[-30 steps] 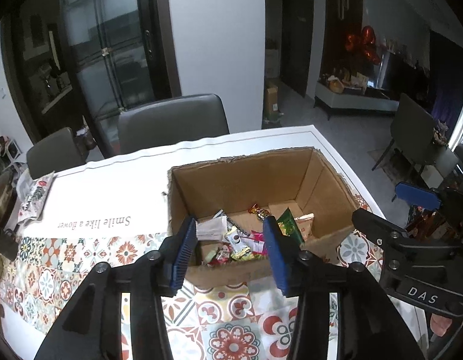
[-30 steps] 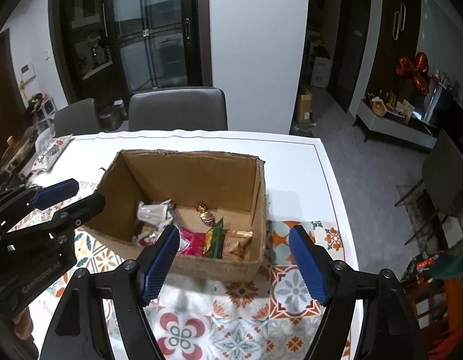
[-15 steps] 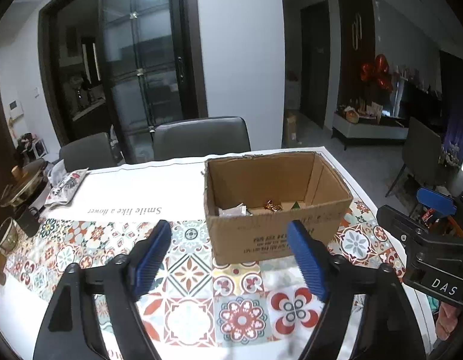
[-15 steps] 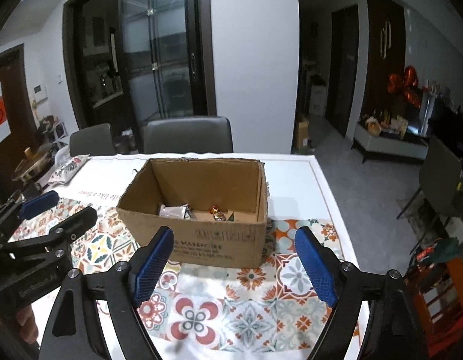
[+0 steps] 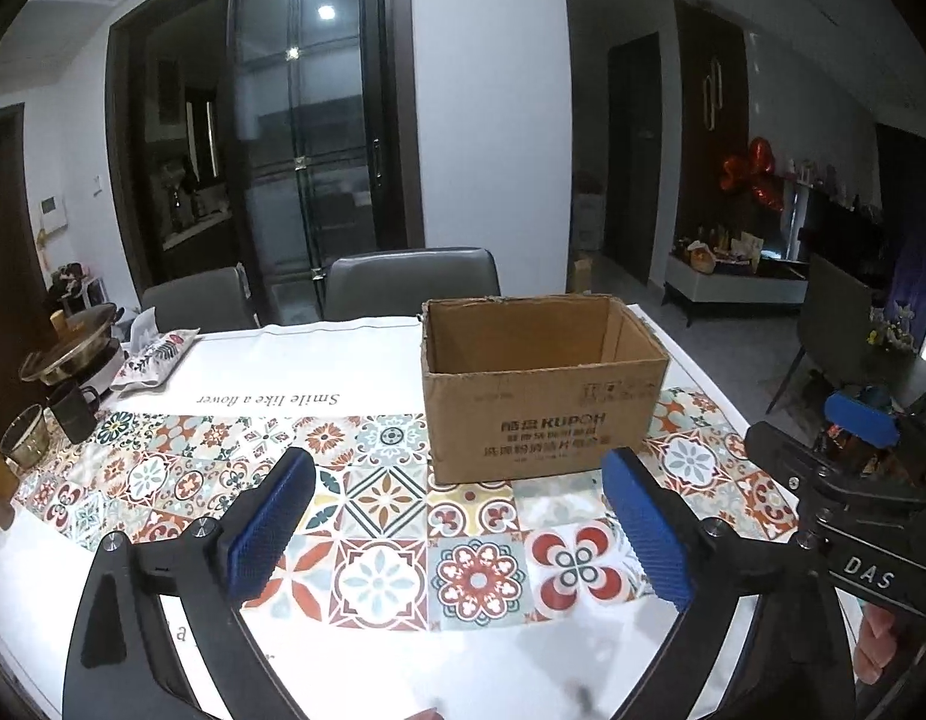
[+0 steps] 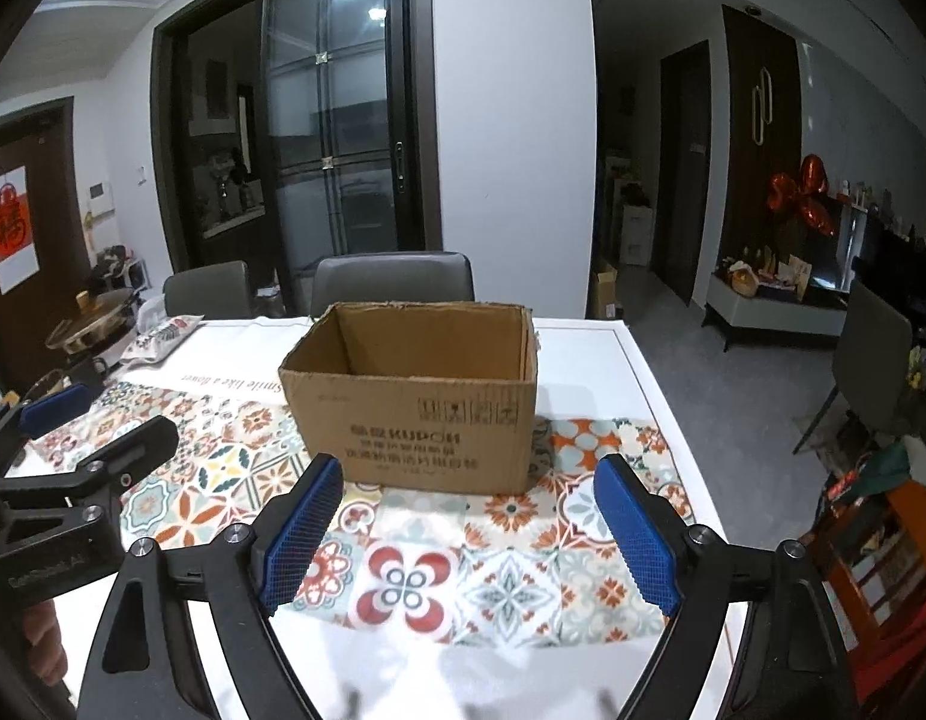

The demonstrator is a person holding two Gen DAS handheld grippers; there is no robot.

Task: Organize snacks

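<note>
Both tools, left tool [image 5: 457,525] and right tool [image 6: 469,531], are opening wide and empty. I judge the boxing step finished; no loose snacks show, so next I'd check the cardboard box [image 5: 544,402] at twelve o'clock.

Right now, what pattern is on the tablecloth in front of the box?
Colourful floral tile squares in red, orange and teal on the tablecloth; the left wrist view shows it best.

Hidden and cut off around the cardboard box [image 5: 544,420]

The box's near wall hides its floor and any contents in both views. Nearer than the box, both gripper handles run off the bottom picture edges.
</note>
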